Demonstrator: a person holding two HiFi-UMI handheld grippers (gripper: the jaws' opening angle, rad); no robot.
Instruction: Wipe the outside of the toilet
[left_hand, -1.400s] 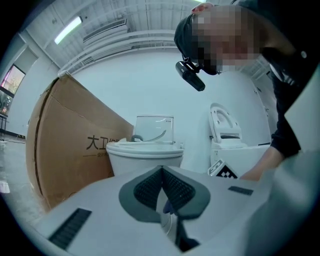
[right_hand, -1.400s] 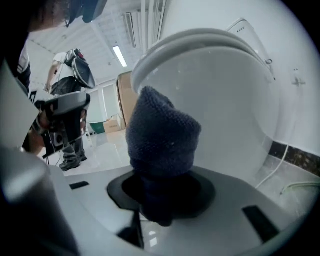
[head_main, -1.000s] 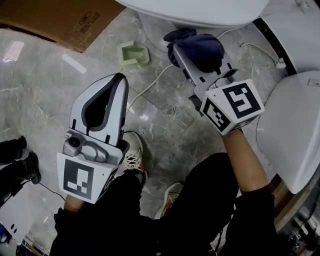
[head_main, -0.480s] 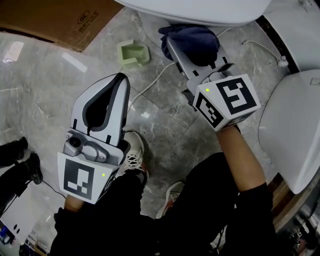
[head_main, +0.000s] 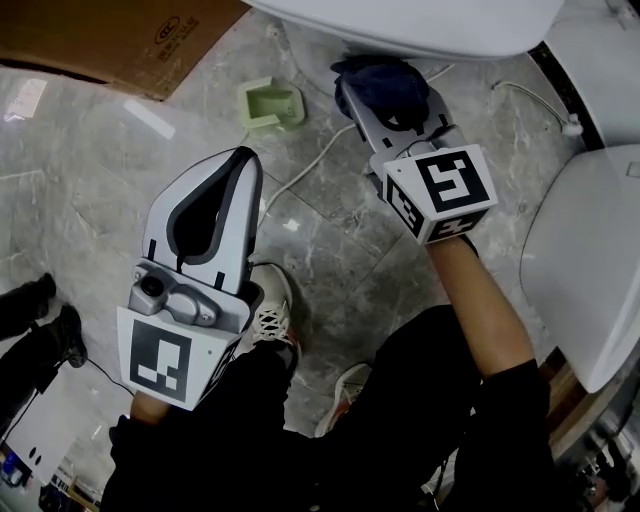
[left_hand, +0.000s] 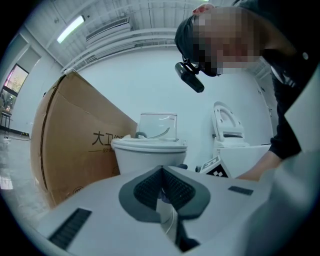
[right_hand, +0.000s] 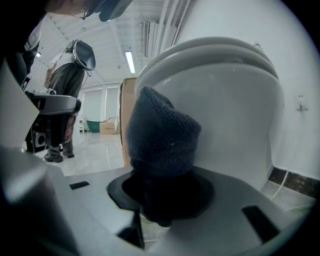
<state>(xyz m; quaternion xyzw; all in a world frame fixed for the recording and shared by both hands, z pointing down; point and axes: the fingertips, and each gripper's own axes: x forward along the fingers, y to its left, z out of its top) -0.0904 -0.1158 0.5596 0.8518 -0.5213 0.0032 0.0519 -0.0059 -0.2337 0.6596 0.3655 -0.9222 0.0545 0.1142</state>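
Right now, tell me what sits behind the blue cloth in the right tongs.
Behind the cloth, clamped in the right tongs, rises the white outer wall of the toilet bowl. The patch directly behind it is covered, so contact cannot be confirmed.

left gripper (head_main: 238, 160) near-left, jaws together, nothing in them, pointing far. right gripper (head_main: 385, 105) far-right, forearm (head_main: 485, 315) extended, jaws clamped on dark blue cloth (head_main: 382, 78).

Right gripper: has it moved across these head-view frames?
Yes, slightly. Judged against the green floor piece, the right gripper, shut on the blue cloth, has edged left and up-frame, closer under the toilet bowl.
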